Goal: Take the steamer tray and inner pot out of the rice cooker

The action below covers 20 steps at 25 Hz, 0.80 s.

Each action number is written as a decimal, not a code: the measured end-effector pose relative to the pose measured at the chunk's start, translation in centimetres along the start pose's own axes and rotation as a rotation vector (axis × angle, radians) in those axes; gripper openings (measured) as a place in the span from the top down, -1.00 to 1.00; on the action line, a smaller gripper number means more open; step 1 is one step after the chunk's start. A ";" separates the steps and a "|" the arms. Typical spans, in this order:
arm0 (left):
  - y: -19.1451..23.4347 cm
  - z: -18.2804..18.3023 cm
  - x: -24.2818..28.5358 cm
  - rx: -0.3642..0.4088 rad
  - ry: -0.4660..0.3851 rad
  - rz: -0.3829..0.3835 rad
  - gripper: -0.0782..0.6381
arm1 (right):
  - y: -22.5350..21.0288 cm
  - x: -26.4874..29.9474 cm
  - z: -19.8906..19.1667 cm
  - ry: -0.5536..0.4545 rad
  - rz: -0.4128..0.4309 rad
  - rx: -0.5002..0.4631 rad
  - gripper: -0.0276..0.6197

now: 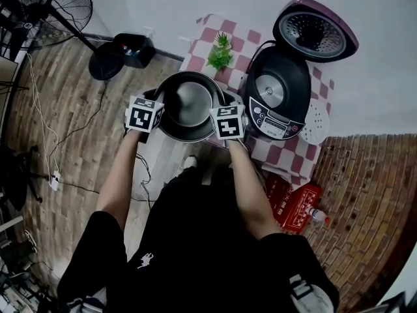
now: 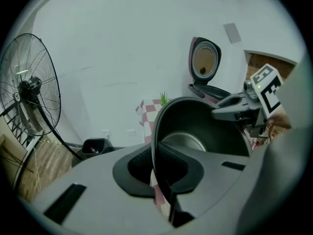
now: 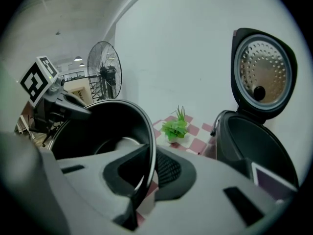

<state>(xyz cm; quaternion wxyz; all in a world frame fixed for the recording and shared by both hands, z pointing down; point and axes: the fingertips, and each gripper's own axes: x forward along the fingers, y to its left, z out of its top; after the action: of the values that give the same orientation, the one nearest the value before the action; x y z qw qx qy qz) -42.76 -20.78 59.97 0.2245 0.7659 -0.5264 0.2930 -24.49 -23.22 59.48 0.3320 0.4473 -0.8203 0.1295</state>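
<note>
Left gripper (image 2: pixel 157 169): jaws clenched on the near-side rim of the inner pot (image 1: pixel 171 91), the thin wall seen pinched between the dark pads. Right gripper (image 3: pixel 145 174): clamped likewise on the opposite rim, one pad inside the wall and one outside. The pot is thus carried between the two grippers, mouth up, dark inside with a paler floor; each gripper's marker cube is seen across the pot from the other gripper view. Pink-and-white checked cloth (image 1: pixel 294 163) is glimpsed just below both sets of jaws; whether the pot's base touches it cannot be told. Just beyond the right gripper, on its outer side, the rice cooker (image 1: pixel 287 77) is noted standing on the cloth, its lid (image 1: pixel 315 32) thrown back upright and a pale metal disc seen at the bottom of its well. On the far side of the cooker from the grippers, the white perforated steamer tray (image 1: pixel 316 122) is seen lying flat on the cloth, just beside the cooker's body. Ahead of the pot, between the grippers' lines of sight, a small green plant (image 1: pixel 220 52) is recorded. Well off beyond the left gripper, on the wooden floor, a black box (image 1: pixel 133 49) and a standing fan (image 2: pixel 30 87) are noted.
</note>
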 end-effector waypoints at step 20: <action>1.6 0.0 4.8 -0.025 0.105 -0.049 0.73 | -0.8 0.8 3.1 -0.044 -0.188 -0.123 0.66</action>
<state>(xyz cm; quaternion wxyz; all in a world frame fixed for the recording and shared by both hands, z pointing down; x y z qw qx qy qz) -42.97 -24.53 63.34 0.2686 0.7592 -0.4987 0.3206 -25.42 -25.74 57.66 0.3513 0.5040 -0.7882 0.0374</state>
